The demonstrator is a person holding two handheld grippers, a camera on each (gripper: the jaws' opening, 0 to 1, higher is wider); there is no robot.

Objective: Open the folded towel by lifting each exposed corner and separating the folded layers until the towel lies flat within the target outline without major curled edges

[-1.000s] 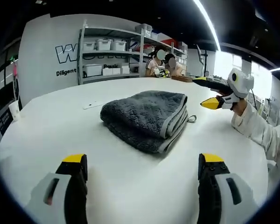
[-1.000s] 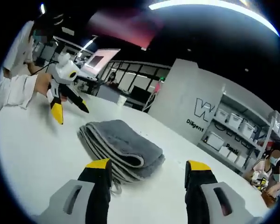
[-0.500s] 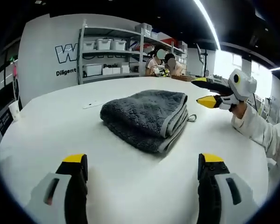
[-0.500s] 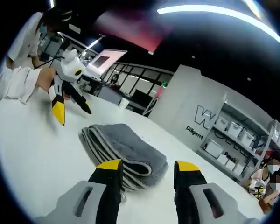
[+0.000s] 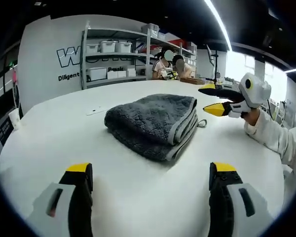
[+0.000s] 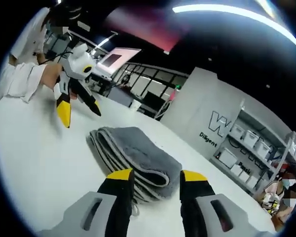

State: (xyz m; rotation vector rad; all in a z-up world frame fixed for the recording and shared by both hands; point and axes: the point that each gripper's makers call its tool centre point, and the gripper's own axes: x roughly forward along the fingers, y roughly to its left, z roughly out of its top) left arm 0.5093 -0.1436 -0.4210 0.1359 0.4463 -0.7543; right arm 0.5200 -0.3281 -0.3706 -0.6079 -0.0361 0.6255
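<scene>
A grey towel (image 5: 153, 126) lies folded in several layers on the white table (image 5: 138, 197), its layered edge and a small hanging loop (image 5: 203, 123) facing right. My left gripper (image 5: 150, 170) is open wide, low over the table and well short of the towel. My right gripper (image 5: 208, 99), held by a hand in a white sleeve, hovers just right of the towel's far right corner without touching it. In the right gripper view the towel (image 6: 133, 155) lies just beyond my right gripper (image 6: 156, 175), open with a narrow gap. The left gripper (image 6: 80, 116) stands open past the towel.
Grey shelving (image 5: 113, 54) with white bins stands against the back wall, with people seated beside it. A small flat white item (image 5: 96, 111) lies on the table left of the towel. A white cup (image 5: 15, 116) sits at the table's far left edge.
My right gripper has come closer to the towel's corner and its jaws have narrowed. The left gripper and the towel have stayed put.
</scene>
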